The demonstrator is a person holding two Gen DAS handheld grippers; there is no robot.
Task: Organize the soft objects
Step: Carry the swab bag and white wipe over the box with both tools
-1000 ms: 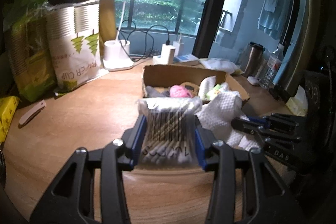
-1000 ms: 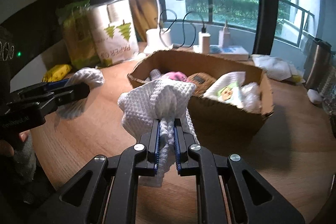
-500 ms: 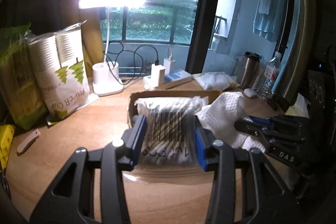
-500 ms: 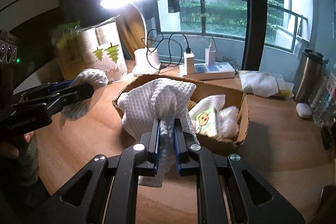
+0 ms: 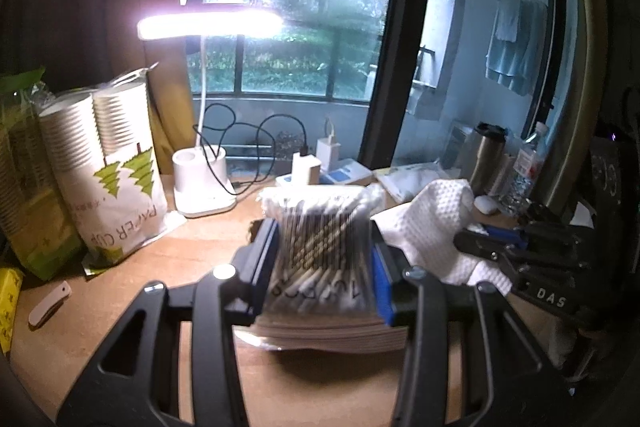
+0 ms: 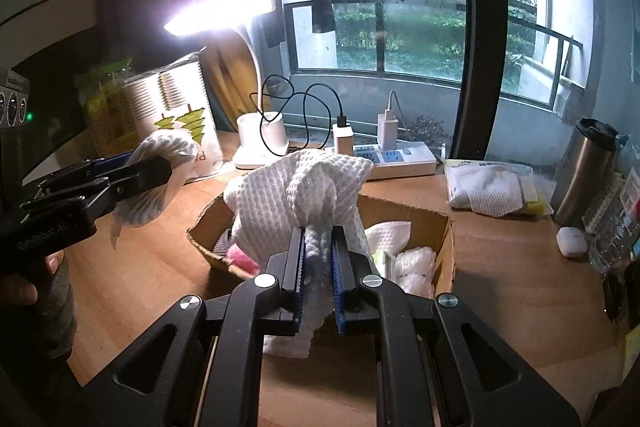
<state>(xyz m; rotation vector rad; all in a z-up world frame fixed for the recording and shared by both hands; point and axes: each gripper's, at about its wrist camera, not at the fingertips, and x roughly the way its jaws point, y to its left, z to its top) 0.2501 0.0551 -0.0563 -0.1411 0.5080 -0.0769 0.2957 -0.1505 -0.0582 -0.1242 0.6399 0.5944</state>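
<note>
Bag of cotton swabs (image 5: pixel 320 247) clamped in left hand-held gripper (image 5: pixel 322 267), lower centre of left view, raised off the counter (image 5: pixel 168 267). Right hand-held gripper (image 6: pixel 318 267) clenched on white waffle cloth (image 6: pixel 296 195), centre of right view, in front of cardboard box (image 6: pixel 404 211) holding soft items.

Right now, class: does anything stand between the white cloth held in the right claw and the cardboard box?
Nothing visible does. The right claw is shut on the white cloth, which hangs above the open cardboard box. The left claw, shut on the bag of cotton swabs, is off to the side.
</note>
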